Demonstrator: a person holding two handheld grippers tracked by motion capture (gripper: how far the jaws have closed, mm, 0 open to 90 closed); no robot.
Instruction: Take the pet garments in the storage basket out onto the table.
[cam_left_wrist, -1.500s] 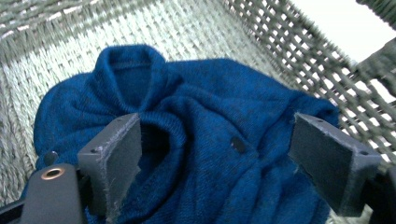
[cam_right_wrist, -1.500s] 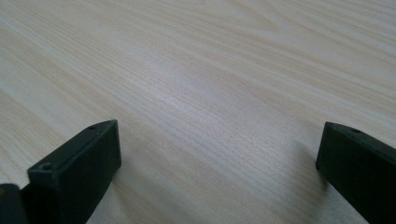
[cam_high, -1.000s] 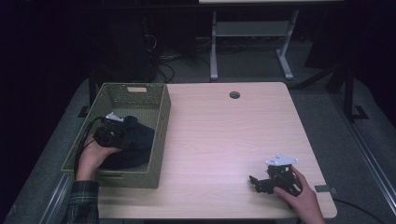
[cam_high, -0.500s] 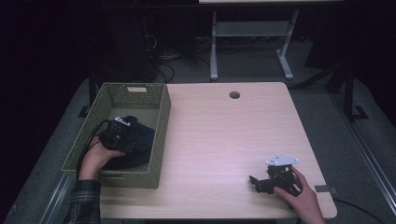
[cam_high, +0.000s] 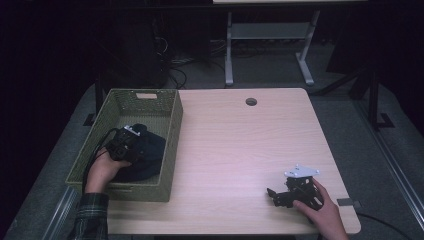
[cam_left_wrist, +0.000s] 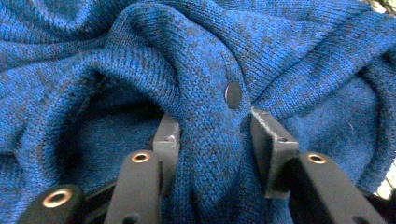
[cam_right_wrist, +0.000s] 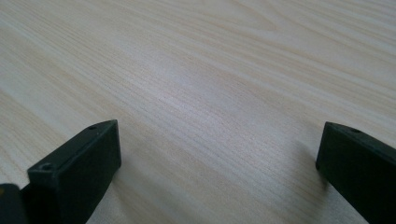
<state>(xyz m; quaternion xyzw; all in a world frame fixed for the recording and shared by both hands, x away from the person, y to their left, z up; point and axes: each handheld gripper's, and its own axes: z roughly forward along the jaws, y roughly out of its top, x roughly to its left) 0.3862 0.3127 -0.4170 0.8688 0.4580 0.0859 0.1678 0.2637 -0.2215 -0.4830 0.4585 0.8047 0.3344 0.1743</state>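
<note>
Light wood table (cam_high: 240, 145) with a basket and one pair of tongs on it.
We see a green woven basket (cam_high: 170, 150) standing on its left part, reaching past the left edge. A round hole (cam_high: 251, 102) sits near the far edge. The right tongs (cam_high: 274, 196) rest on the bare wood near the front right corner.

Left hand (cam_high: 102, 170): enters from the bottom left, plaid sleeve (cam_high: 91, 217) at the wrist, wrapped around the left gripper (cam_high: 131, 142), which is angled forward. Jaws closed around a fold of blue knit cloth (cam_left_wrist: 205, 154), one on each side of it.

Right hand (cam_high: 322, 212): at the bottom right, gripping the right gripper (cam_high: 272, 195) low over the worktop (cam_high: 240, 150), pointing left. Jaws wide apart with nothing between them.
</note>
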